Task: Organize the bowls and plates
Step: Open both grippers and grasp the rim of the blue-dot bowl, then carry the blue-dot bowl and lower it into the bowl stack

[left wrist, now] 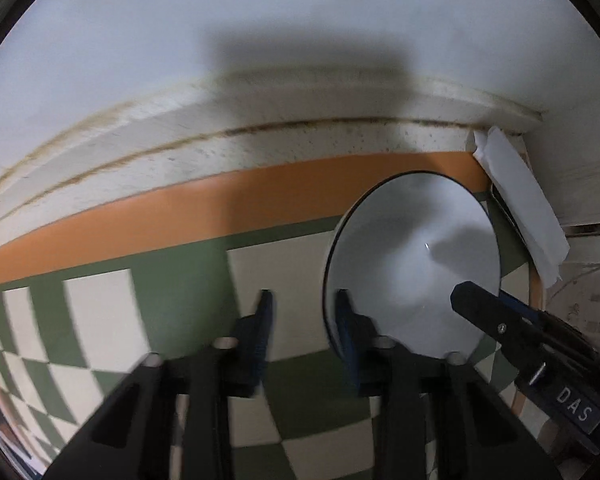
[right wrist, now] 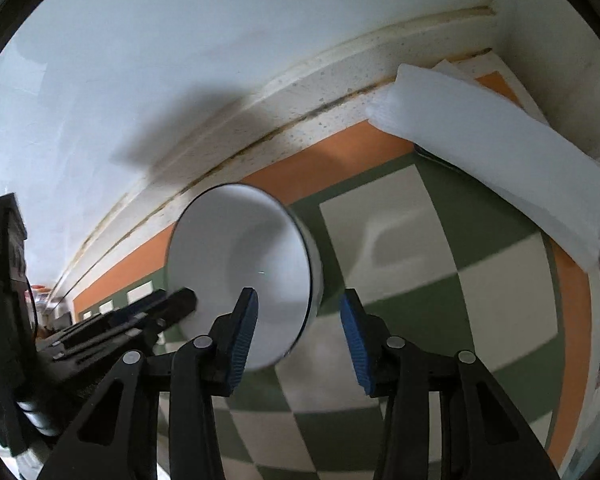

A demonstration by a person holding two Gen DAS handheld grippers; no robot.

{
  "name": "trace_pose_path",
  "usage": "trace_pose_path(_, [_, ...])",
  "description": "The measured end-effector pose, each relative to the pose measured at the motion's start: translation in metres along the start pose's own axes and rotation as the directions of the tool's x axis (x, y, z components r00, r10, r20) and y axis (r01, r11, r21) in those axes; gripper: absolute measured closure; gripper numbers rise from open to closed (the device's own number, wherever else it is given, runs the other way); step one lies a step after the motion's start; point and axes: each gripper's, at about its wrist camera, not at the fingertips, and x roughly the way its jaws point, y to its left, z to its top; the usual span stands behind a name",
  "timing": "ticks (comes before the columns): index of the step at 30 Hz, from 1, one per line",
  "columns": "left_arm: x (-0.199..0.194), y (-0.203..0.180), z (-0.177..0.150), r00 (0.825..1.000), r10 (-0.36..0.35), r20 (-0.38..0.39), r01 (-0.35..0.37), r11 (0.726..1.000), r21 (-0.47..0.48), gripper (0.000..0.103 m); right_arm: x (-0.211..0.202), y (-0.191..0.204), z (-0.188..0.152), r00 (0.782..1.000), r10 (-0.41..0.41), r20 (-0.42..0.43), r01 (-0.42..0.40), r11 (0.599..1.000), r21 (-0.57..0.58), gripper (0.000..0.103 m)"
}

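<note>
One white bowl (left wrist: 414, 264) (right wrist: 239, 276), dark-rimmed, tipped on edge above the green-and-cream checked cloth (left wrist: 171, 280) (right wrist: 440, 264), near its orange border. Left gripper (left wrist: 304, 304): jaws apart, holding nothing. Right gripper (right wrist: 297, 306): jaws apart astride the bowl's rim; contact unclear. Folded white sheet (left wrist: 520, 204) (right wrist: 500, 152) at the corner. Bowl's underside hidden; both views blurred.

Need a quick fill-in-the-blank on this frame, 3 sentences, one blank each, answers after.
1. The white bowl stands tilted on a green and cream ____ cloth.
2. The border strip of the cloth along the wall side is ____.
3. Neither the left gripper nor the right gripper is shut; both are ____.

Missing words: checkered; orange; open
</note>
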Motion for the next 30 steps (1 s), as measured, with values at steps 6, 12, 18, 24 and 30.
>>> trace_pose_path(6, [0.011,-0.010,0.004,1.000,0.012,-0.002,-0.012,1.000,0.029,0.096,0.008,0.003,0.008,0.999,-0.037,-0.002,0.037,0.999,-0.006,0.092])
trace_pose_path(12, [0.008,-0.015,-0.002,1.000,0.022,0.005,-0.022,0.999,0.039,0.096,0.006,0.012,0.005,0.998,-0.063,0.012,0.064,0.997,-0.036,0.092])
trace_pose_path(18, [-0.022,-0.016,-0.023,0.998,0.010,0.055,-0.011,1.000,0.025,0.096,-0.015,0.019,-0.010,0.998,-0.048,0.032,0.050,0.997,-0.063,0.092])
trace_pose_path(24, [-0.068,-0.011,-0.059,0.994,0.010,0.112,-0.012,1.000,0.019,0.096,-0.052,0.035,-0.045,0.998,-0.020,0.055,0.025,0.996,-0.090,0.092])
trace_pose_path(30, [-0.121,-0.008,-0.114,0.987,0.014,0.161,-0.016,1.000,0.014,0.096,-0.094,0.060,-0.104,0.997,0.002,0.079,0.009,0.990,-0.138,0.092])
